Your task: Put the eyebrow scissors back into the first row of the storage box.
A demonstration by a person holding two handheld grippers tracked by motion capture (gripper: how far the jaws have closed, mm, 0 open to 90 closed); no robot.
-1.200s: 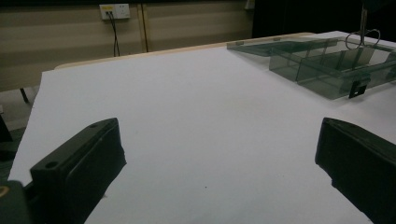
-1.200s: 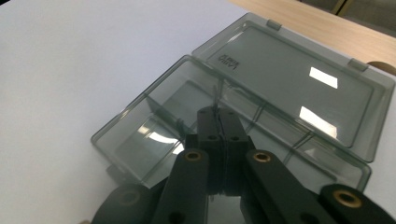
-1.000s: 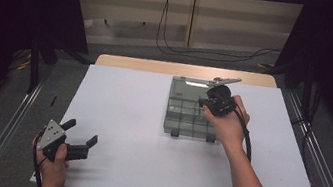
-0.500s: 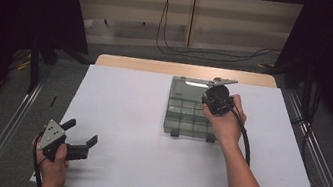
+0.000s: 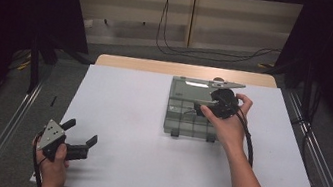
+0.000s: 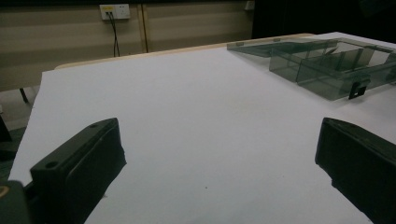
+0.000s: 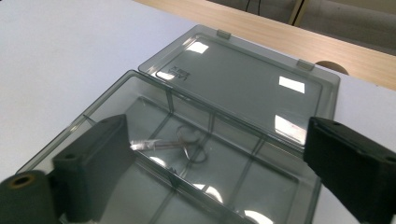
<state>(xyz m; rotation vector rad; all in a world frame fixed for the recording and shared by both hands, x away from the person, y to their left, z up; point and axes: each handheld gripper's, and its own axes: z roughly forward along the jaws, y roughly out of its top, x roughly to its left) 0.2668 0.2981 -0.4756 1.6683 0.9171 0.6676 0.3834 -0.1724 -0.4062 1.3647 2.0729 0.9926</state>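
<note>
Our right claw (image 7: 215, 172) hangs spread over the open compartment box (image 7: 187, 186), small scissors (image 7: 175, 145) inside; our left claw (image 5: 77, 141), spread, rests well apart. Descending carelessly, we might strike a divider.

Table cover (image 5: 140, 119) white; box (image 7: 224, 154) smoky grey, see-through; scissors (image 7: 173, 144) inside silvery; both grippers' jaws black; table edge (image 5: 158, 66) pale wood; latches (image 6: 358, 89) black

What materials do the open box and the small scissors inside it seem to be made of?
The box looks like smoke-tinted transparent plastic with a glossy finish: the table shows through it, and its lid reflects the lights. The scissors look like polished metal, thin and silvery with bright glints, though that is not certain.
</note>
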